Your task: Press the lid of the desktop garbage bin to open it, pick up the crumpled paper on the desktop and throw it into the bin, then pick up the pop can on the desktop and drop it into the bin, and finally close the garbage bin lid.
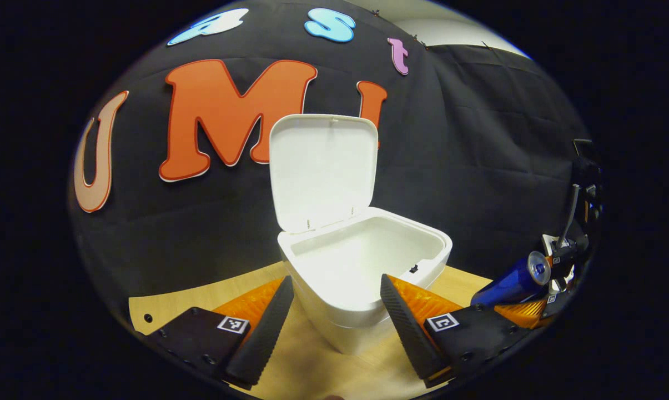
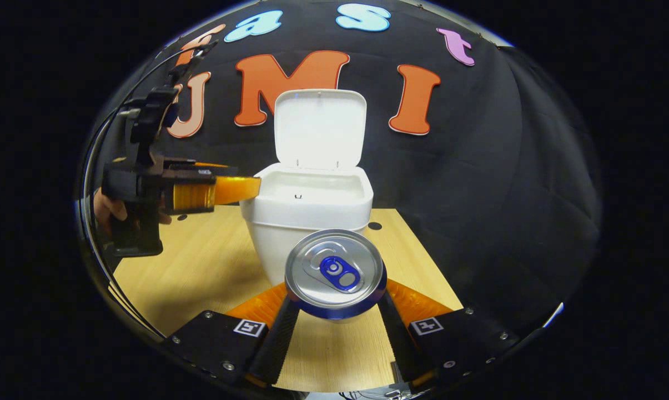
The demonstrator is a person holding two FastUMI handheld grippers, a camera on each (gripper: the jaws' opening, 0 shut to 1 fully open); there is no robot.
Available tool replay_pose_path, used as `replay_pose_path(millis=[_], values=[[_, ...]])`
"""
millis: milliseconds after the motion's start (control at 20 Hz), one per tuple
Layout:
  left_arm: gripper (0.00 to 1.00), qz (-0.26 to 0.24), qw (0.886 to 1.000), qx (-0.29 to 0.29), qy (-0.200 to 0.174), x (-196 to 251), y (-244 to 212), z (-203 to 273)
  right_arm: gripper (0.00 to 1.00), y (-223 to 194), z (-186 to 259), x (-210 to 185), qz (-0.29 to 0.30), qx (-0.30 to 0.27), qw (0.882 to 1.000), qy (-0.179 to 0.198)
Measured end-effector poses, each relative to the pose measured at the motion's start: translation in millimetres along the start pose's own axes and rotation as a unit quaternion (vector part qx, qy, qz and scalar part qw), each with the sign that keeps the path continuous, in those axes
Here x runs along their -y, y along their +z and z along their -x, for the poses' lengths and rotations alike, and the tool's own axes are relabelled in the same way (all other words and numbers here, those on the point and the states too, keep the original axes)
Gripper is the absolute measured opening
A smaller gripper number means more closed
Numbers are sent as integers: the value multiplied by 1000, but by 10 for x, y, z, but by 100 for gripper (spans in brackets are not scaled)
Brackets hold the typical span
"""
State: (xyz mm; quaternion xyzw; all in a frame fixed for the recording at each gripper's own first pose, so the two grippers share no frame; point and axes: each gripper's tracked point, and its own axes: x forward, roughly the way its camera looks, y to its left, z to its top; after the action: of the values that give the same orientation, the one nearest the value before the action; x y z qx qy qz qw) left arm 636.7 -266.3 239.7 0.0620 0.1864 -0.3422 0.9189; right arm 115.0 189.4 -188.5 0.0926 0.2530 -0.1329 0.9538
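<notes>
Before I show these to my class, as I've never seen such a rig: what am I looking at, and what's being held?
A person holds a two-finger gripper in each hand, and each carries a camera looking along its own fingers. In the right gripper view, the right gripper grips a pop can, top towards the camera. The left gripper is open and holds nothing. Ahead, on the wooden table, stands a white bin with its lid raised. The right gripper view also catches the left gripper beside the bin, with a hand holding it.
</notes>
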Motion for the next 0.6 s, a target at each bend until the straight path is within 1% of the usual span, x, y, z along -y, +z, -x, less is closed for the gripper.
replay_pose_path(millis=[100, 150, 200, 350, 600], values=[[100, -11, 1000, 5, 23, -162, -9, 87, 80, 125, 19, 37, 5, 3, 1000, -2], [100, -19, 999, 9, 36, -237, -9, 131, 75, 197, 27, 72, 11, 8, 1000, -3], [100, -24, 999, 10, 44, -295, -20, 177, 80, 296, 2, 95, 16, 15, 1000, -4], [100, -31, 997, 6, 68, -436, -122, 325, 80, 542, -12, 117, 28, 29, 999, 2], [100, -26, 994, 0, 105, -642, -280, 586, 80, 946, -89, 117, 62, 55, 997, 8]])
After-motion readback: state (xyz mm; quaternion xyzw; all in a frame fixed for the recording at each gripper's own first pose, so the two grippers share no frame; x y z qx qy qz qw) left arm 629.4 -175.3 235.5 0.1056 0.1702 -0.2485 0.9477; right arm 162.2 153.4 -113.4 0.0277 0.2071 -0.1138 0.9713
